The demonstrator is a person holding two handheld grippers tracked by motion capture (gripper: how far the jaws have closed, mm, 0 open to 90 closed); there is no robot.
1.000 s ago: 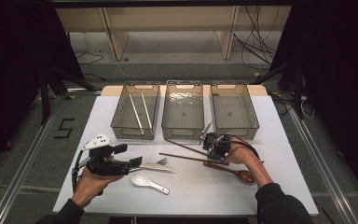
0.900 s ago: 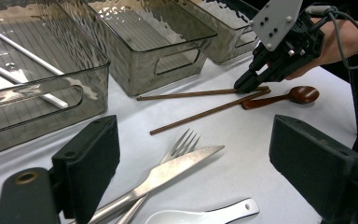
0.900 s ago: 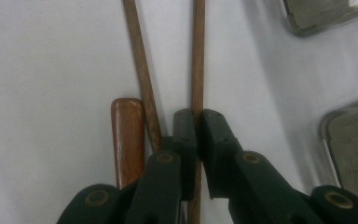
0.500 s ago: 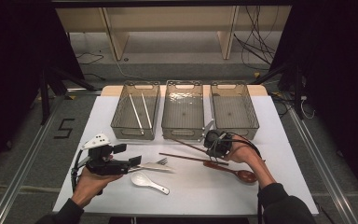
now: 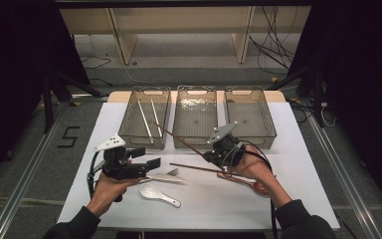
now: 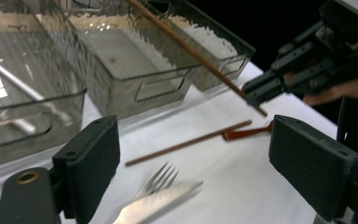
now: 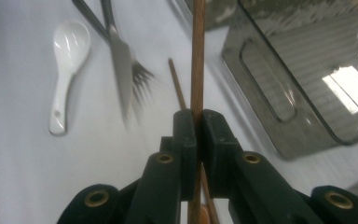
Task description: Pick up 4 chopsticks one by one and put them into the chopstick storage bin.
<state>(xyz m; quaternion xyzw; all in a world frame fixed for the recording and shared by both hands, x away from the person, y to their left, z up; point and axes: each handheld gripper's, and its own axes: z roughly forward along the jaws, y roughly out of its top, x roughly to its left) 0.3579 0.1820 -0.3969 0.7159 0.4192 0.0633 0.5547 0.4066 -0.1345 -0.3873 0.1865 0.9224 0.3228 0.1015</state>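
Sorting of cutlery into three clear bins appears partly done, judged from the layout: two pale chopsticks (image 5: 146, 118) are already laid in the left bin (image 5: 129, 130), while the middle bin (image 5: 195, 144) and the right bin (image 5: 268, 130) are seen bare. One brown chopstick (image 5: 181, 138) is held clamped near its lower end between the closed jaws of the right gripper (image 5: 214, 156); in the right gripper view the stick (image 7: 197, 56) is pinched tight and runs straight up out of the jaws. It is lifted clear of the table (image 5: 298, 149), slanted, its free tip reaching over the gap between the left bin and the middle bin. Its likely destination is the left bin, though that is only a judgement. Left on the table, all on the near side of the middle bin: a second brown chopstick (image 5: 199, 168), a dark reddish spoon (image 5: 256, 186) partly hidden under the right hand, a metal fork (image 5: 171, 173), a metal knife (image 5: 165, 178) and a white ceramic spoon (image 5: 154, 191). The left gripper (image 5: 149, 167) is held low over the knife and fork with its jaws wide apart, nothing between them. The held chopstick is thin, straight, plain brown wood, uniform along its length, without visible marking.
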